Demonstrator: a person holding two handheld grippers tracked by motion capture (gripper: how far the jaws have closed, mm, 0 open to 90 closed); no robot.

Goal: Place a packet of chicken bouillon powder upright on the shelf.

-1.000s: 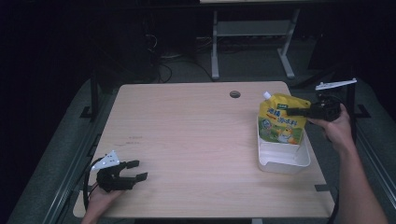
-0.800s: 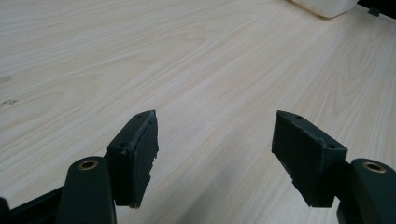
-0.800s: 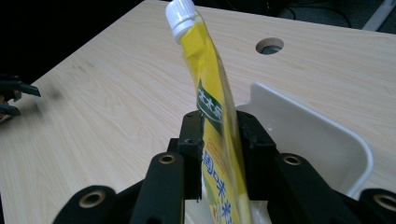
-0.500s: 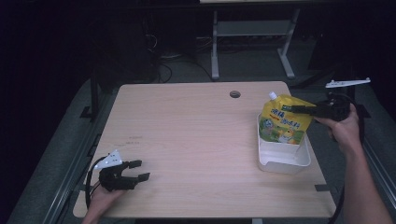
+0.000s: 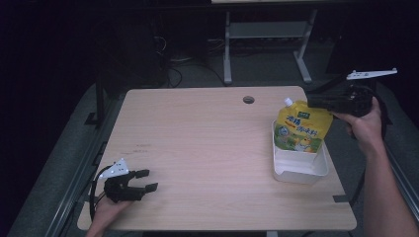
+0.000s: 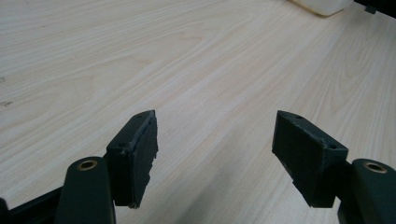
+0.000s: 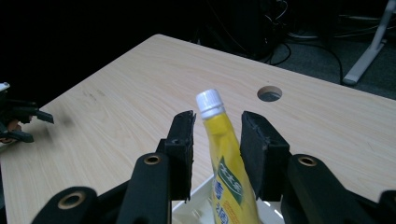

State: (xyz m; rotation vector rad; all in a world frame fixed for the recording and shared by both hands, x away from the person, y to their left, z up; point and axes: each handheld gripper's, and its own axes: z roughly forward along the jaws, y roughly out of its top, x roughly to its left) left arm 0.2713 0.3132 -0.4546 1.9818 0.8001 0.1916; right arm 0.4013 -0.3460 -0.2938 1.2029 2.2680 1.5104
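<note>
We held the right gripper (image 5: pixel 316 101) level off the worktop's (image 5: pixel 212 148) three o'clock edge, its black body pointing toward nine o'clock, the grey plate riding on top and the right hand (image 5: pixel 364 127) wrapped around it from below, with the forearm running down to the five o'clock corner of the high view. Its fingers (image 7: pixel 181 140) had just been opening; in the right gripper view they stood apart on either side of the yellow pouch (image 5: pixel 300 131), just beside it, with a visible gap on each side and neither pad pressing on it. The pouch stood upright in the white tray (image 5: pixel 301 173), leaning toward its far end, its white cap (image 7: pixel 209 103) rising between the fingertips. The tray sat near the worktop's three o'clock edge, below the round cable hole (image 5: pixel 248 99).

We kept the left gripper (image 5: pixel 150 180) low at the seven o'clock corner, well apart from the tray, the left hand (image 5: pixel 106 212) coming in from the bottom edge and the body pointing toward three o'clock. Its fingers (image 6: pixel 135 154) stood wide open over bare wood, holding nothing.
</note>
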